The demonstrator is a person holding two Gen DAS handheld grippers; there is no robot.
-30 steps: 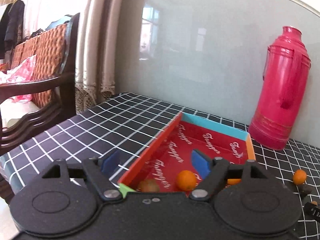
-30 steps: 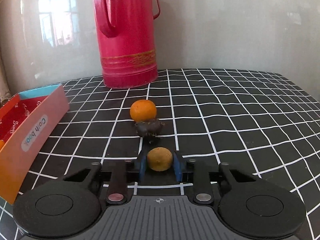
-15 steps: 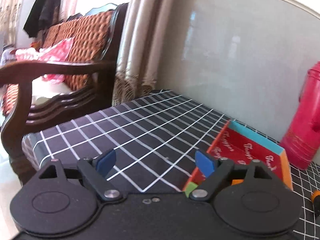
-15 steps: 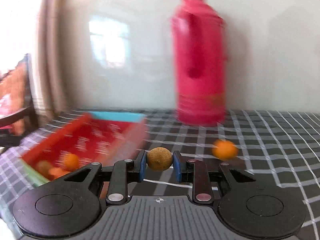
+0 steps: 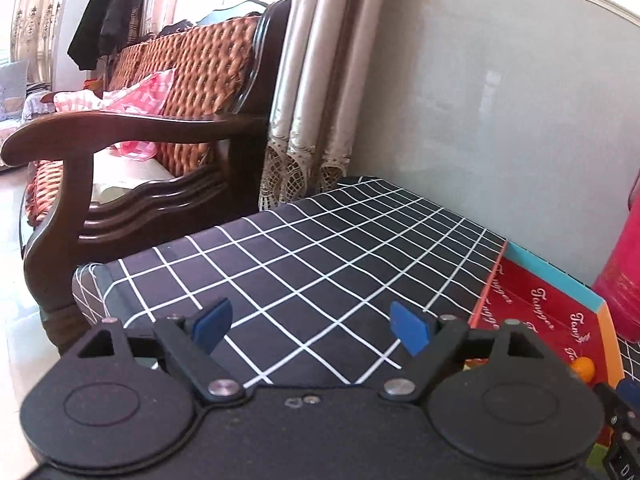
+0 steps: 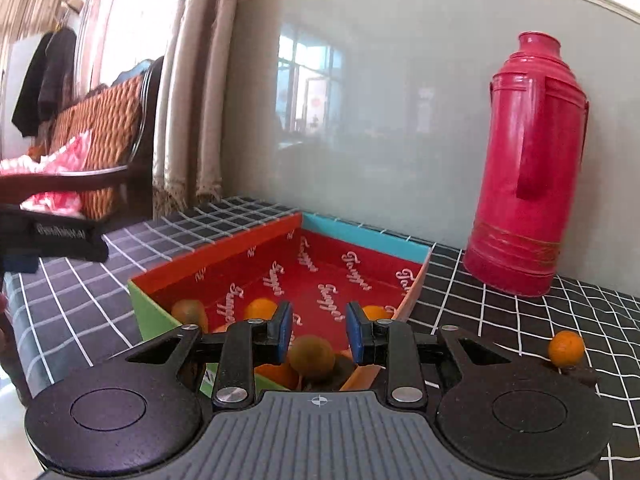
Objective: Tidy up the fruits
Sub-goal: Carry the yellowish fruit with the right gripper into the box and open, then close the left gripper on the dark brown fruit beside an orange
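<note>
A red box [image 6: 352, 254] with coloured walls sits on the checked table and holds several small fruits. My right gripper [image 6: 319, 332] hangs over the box's near end, jaws parted and empty. A brown-yellow fruit [image 6: 312, 358] lies in the box just below the pads. An orange [image 6: 566, 347] and a dark fruit [image 6: 582, 374] lie on the table right of the box. My left gripper [image 5: 310, 326] is open and empty above bare cloth, left of the box [image 5: 556, 312]. An orange [image 5: 582, 367] shows at the box's near corner.
A tall pink thermos [image 6: 528, 168] stands at the back right, against the grey wall panel. A wooden armchair [image 5: 132, 184] stands past the table's left edge [image 5: 96, 280]. Curtains [image 5: 320, 80] hang at the back left.
My right gripper swung left from the table to over the box and let go of the brown-yellow fruit, which now lies in the box. My left gripper moved left, away from the box.
</note>
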